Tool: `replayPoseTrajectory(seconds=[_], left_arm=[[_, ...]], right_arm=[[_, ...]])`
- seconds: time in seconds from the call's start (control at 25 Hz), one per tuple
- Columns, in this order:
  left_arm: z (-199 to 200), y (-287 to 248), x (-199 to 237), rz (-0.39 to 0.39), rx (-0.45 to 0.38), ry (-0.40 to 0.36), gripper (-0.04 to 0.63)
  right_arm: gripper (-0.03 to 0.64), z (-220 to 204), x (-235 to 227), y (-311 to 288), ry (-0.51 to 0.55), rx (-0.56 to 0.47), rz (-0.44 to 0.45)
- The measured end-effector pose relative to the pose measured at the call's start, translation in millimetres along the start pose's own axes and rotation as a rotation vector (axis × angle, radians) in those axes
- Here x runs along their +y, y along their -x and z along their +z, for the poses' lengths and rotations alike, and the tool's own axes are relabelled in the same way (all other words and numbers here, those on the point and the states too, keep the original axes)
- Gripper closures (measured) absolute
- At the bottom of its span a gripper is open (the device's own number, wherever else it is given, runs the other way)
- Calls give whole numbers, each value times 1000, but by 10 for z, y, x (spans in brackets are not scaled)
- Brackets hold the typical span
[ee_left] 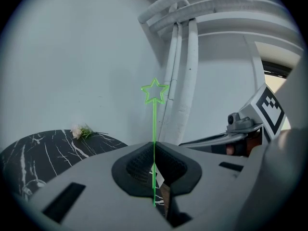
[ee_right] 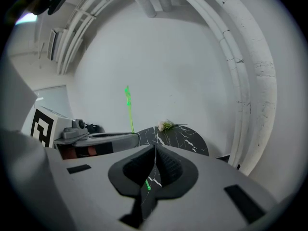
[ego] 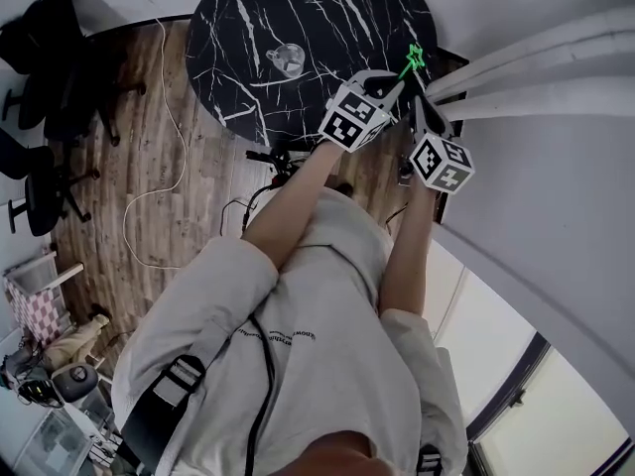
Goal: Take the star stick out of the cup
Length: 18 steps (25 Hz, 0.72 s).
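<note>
The table (ego: 327, 18) is glossy black marble, the cup (ego: 289, 59) clear glass, the floor (ego: 169, 167) wooden.

Both arms reach forward, the left arm (ego: 293, 201) just beside the right arm (ego: 407, 256). The left gripper (ee_left: 154, 146) points slightly down, jaws clamped on the star stick (ee_left: 154, 119). The right gripper (ee_right: 154, 148), near on its right, has its jaws together.

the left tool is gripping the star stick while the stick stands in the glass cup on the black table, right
Not quite. The left tool does grip the star stick, but the stick is out of the glass cup. The head view shows the cup standing alone on the black table, with the stick held in the air off to its right.
</note>
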<state>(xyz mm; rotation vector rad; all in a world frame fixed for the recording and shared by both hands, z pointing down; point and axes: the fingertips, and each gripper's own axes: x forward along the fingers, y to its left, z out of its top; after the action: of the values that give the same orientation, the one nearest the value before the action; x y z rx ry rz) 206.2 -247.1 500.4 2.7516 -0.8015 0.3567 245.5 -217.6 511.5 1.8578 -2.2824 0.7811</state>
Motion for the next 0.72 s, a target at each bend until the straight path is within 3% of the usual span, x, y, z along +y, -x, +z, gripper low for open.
replayPoseTrajectory(seconds=[0.44, 0.72], left_arm=[[-61, 38, -192, 42, -23, 31, 571], [-366, 55, -443, 41, 13, 30, 571]], right_arm=[[577, -127, -46, 181, 30, 33, 37], [576, -251, -147, 319, 19, 41, 50]])
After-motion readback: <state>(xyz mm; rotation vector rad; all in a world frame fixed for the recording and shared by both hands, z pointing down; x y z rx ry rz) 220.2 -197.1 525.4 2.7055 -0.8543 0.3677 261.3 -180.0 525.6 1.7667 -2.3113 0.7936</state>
